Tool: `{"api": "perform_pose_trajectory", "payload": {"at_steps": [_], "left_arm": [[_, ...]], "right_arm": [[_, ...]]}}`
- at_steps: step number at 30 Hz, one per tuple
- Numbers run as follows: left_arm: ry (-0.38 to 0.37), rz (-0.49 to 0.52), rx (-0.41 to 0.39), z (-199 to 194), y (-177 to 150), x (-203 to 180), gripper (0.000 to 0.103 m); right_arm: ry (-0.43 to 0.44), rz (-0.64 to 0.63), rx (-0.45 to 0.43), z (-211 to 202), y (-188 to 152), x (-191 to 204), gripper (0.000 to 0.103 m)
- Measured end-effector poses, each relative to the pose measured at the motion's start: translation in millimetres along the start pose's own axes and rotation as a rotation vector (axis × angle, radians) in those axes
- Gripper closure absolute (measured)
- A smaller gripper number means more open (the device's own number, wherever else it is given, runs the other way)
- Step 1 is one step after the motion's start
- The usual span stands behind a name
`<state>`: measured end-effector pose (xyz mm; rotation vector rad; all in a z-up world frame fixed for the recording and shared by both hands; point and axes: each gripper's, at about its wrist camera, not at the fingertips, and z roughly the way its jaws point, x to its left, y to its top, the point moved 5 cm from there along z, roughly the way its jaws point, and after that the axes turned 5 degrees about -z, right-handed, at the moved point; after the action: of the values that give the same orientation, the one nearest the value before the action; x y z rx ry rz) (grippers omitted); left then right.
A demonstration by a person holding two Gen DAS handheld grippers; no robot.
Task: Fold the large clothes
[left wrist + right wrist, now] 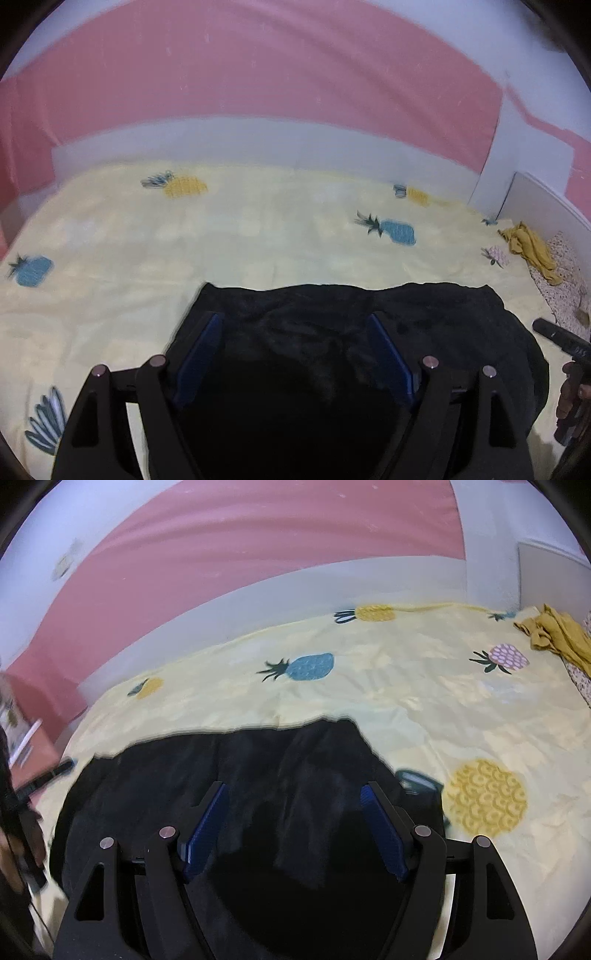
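Observation:
A large black garment (332, 325) lies spread on a yellow pineapple-print bed sheet (240, 229). It also shows in the right wrist view (258, 775). My left gripper (295, 321) is open, its blue-padded fingers hovering over the garment's left half with nothing between them. My right gripper (293, 794) is open too, over the garment's right part near its far right corner. The other gripper's tip shows at the right edge of the left wrist view (557, 336) and at the left edge of the right wrist view (48, 773).
A crumpled mustard-yellow cloth (532, 247) lies at the far right of the bed, also in the right wrist view (554, 635), beside a floral patterned fabric (565, 273). A pink and white wall (258, 92) runs behind the bed.

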<state>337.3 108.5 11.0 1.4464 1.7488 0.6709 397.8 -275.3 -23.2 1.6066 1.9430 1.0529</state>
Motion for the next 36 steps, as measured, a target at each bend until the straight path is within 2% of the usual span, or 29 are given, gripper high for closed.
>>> {"api": "perform_pose_trajectory", "payload": {"at_steps": [2, 4, 5, 7, 14, 20, 22, 25, 26, 28, 29, 30, 32, 36], "left_arm": [[0.046, -0.02, 0.017, 3.7, -14.8, 16.9, 0.02], [0.087, -0.07, 0.115, 30.3, -31.8, 38.6, 0.02], [0.084, -0.098, 0.14, 41.7, -39.2, 47.4, 0.018], [0.071, -0.102, 0.109, 47.7, -40.8, 51.0, 0.017], [0.089, -0.099, 0.065, 65.0, -46.9, 49.4, 0.012], [0.131, -0.094, 0.107, 46.9, -34.2, 43.2, 0.015], [0.09, -0.106, 0.068, 25.1, -24.1, 33.5, 0.015], [-0.013, -0.051, 0.0, -5.2, -14.5, -2.5, 0.015], [-0.055, -0.027, -0.005, -10.3, -14.8, -17.2, 0.015], [-0.144, 0.013, 0.023, -6.5, -21.2, -47.9, 0.015], [-0.152, 0.032, 0.047, 3.2, -25.9, -59.3, 0.015], [-0.133, 0.043, 0.075, 16.7, -30.1, -65.5, 0.015], [-0.088, 0.032, 0.147, 47.2, -39.2, -67.0, 0.015], [-0.034, 0.07, 0.159, 76.7, -47.8, -67.4, 0.012]], "right_arm": [[-0.01, -0.014, 0.041, 7.4, -14.6, -1.1, 0.03], [-0.035, -0.021, 0.078, 23.2, -28.0, -7.2, 0.03], [-0.038, -0.023, 0.075, 30.6, -30.0, -10.5, 0.03], [-0.076, -0.053, 0.074, 40.4, -30.7, -12.9, 0.03], [-0.098, -0.038, 0.084, 64.7, -39.0, -20.1, 0.03], [-0.139, -0.037, 0.096, 52.5, -30.3, -17.2, 0.03], [-0.138, -0.018, 0.049, 29.7, -20.7, -13.7, 0.03], [-0.053, -0.016, -0.05, -2.5, -8.1, 8.5, 0.03], [-0.02, -0.039, -0.067, -8.1, -5.9, 22.5, 0.03], [0.034, -0.098, -0.045, -4.3, -7.7, 48.1, 0.03], [0.041, -0.122, -0.025, 1.6, -9.8, 55.1, 0.03], [0.033, -0.161, 0.003, 15.8, -13.2, 61.9, 0.03], [0.015, -0.158, 0.045, 40.1, -16.9, 57.0, 0.03], [0.024, -0.084, 0.089, 67.2, -14.8, 41.2, 0.03]]}}
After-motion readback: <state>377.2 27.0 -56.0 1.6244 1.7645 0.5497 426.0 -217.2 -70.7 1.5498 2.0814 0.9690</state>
